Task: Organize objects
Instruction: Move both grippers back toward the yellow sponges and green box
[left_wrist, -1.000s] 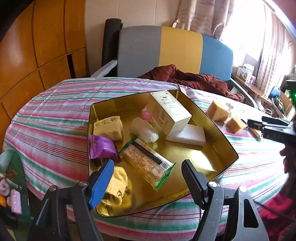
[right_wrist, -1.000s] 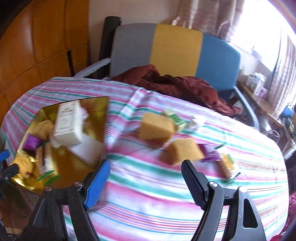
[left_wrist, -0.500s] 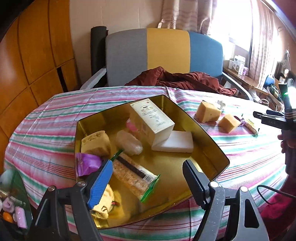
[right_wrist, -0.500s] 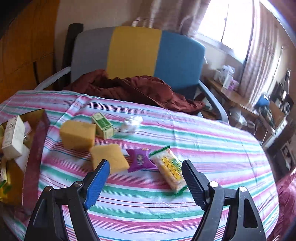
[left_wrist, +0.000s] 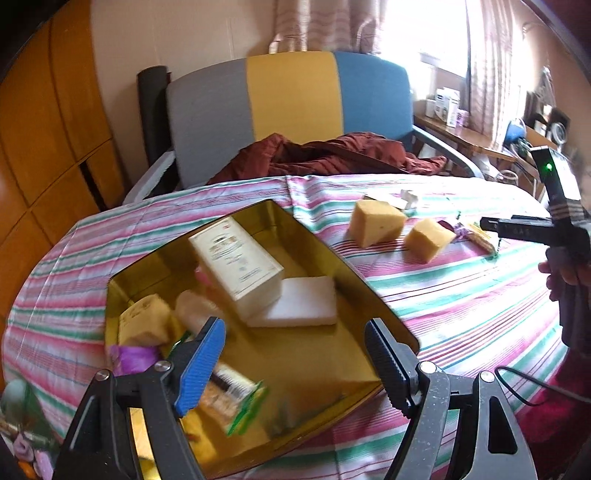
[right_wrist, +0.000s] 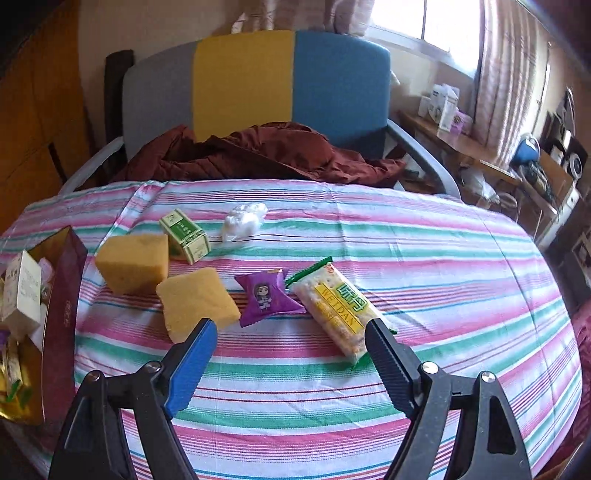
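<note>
A gold tray (left_wrist: 384, 317) on the striped table holds a white carton (left_wrist: 236, 262), a white block (left_wrist: 299, 302), a yellow sponge (left_wrist: 144, 321), a purple packet (left_wrist: 133, 358) and a cracker pack (left_wrist: 229, 391). My left gripper (left_wrist: 291, 354) is open and empty over the tray's near end. My right gripper (right_wrist: 288, 354) is open and empty above the cloth, just in front of a purple packet (right_wrist: 266, 295), a cracker pack (right_wrist: 336, 310) and two yellow sponges (right_wrist: 195, 306) (right_wrist: 133, 262). A green box (right_wrist: 184, 236) and a white wad (right_wrist: 243, 221) lie behind them.
A grey, yellow and blue chair (right_wrist: 258, 92) with a dark red cloth (right_wrist: 258, 155) stands behind the table. A wooden cabinet (left_wrist: 44, 122) is at left. A cluttered side table (right_wrist: 480, 147) is at right. The tray's edge (right_wrist: 62, 295) shows in the right wrist view.
My right gripper has swung right, from over the tray's side to the loose items on the cloth. My left gripper has drawn back and turned a little right over the tray.
</note>
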